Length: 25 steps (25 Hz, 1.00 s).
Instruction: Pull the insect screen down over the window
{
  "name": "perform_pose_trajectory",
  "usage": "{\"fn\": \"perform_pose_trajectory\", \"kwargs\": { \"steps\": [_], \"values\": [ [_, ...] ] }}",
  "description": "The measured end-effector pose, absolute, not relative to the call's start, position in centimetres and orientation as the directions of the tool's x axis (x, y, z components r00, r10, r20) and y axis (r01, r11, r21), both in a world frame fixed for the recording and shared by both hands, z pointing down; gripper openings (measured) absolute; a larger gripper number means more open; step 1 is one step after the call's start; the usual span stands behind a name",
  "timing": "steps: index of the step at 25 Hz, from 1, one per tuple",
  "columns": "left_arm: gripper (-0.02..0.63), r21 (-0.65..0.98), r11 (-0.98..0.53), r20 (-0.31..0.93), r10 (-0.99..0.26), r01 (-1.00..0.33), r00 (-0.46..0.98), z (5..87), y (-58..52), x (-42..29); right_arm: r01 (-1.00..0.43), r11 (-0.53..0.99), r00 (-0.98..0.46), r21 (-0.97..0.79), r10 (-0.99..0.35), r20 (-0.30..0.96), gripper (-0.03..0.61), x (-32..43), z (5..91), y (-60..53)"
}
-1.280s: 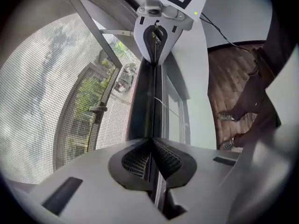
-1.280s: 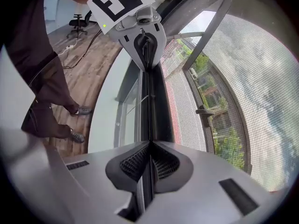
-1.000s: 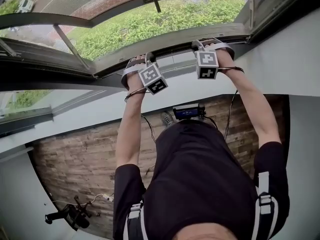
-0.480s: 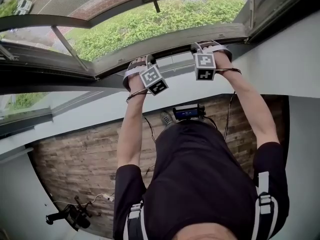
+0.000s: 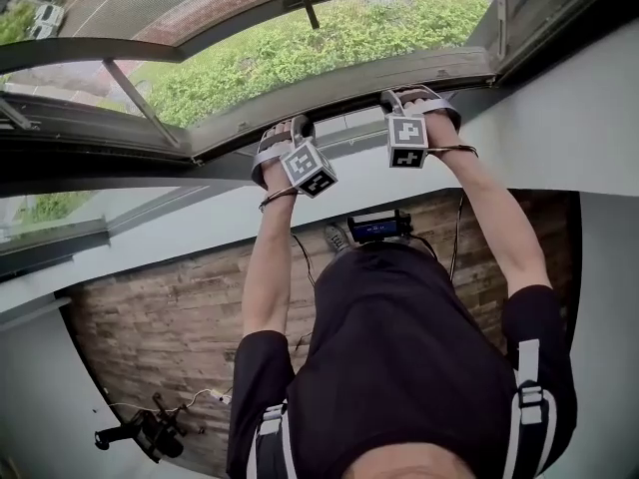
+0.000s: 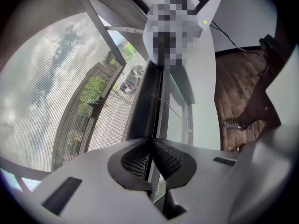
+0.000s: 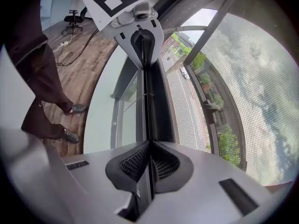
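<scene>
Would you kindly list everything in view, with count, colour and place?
insect screen: one, grey mesh, across the window opening.
pull bar: one, dark, screen's lower edge.
hedge: one, green, outside.
wooden floor: one, brown, indoors beneath the sill.
office chair: one, black, floor at lower left.
shoes: two, grey, on the floor.
left gripper: one, grey, shut on the pull bar.
right gripper: one, grey, shut on the pull bar.
</scene>
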State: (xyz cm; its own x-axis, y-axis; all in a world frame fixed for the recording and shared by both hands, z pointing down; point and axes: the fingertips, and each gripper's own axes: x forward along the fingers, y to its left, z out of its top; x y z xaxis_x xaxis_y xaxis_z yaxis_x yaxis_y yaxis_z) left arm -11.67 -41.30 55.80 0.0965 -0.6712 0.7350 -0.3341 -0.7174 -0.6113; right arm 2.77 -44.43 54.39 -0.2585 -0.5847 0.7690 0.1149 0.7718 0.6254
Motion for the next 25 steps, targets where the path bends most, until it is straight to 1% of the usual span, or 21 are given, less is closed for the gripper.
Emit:
{"fn": "perform_pose_trajectory", "kwargs": {
  "steps": [3,6,9,13,16,18,21,25],
  "values": [
    [0.023,-0.644,-0.691,0.701,-0.705,-0.329,0.106,55.9,-41.3,-11.3,0.137,0.76,-0.252,0.635,-0.594,0.764,0.021,3.3,54.5,-44.2],
    [0.025,-0.642,-0.705,0.717,-0.691,-0.299,0.09,55.6,-41.0,-11.1,0.175,0.768,-0.221,0.616,-0.58,0.784,0.021,3.6,54.3,-43.6],
    [0.025,-0.617,-0.725,0.737,-0.669,-0.304,0.098,56.1,-40.8,-11.1,0.158,0.76,-0.222,0.631,-0.595,0.772,0.021,3.4,54.3,-43.8],
    [0.025,-0.613,-0.72,0.73,-0.674,-0.327,0.115,55.8,-41.6,-12.1,0.116,0.75,-0.265,0.651,-0.608,0.748,0.023,2.4,54.6,-44.6],
    [0.025,-0.613,-0.728,0.738,-0.666,-0.308,0.104,55.7,-41.6,-11.9,0.152,0.746,-0.265,0.648,-0.601,0.754,0.023,2.8,54.5,-44.6],
    [0.026,-0.633,-0.713,0.724,-0.683,-0.303,0.095,55.6,-41.6,-11.8,0.173,0.739,-0.253,0.65,-0.605,0.755,0.023,2.9,54.4,-44.4],
    [0.026,-0.656,-0.694,0.705,-0.704,-0.296,0.087,55.8,-41.8,-11.8,0.173,0.727,-0.254,0.664,-0.619,0.744,0.023,2.8,54.4,-44.5],
    [0.026,-0.653,-0.702,0.712,-0.697,-0.284,0.085,56.0,-41.4,-11.8,0.176,0.699,-0.234,0.693,-0.654,0.719,0.023,3.0,54.7,-44.5]
  ]
}}
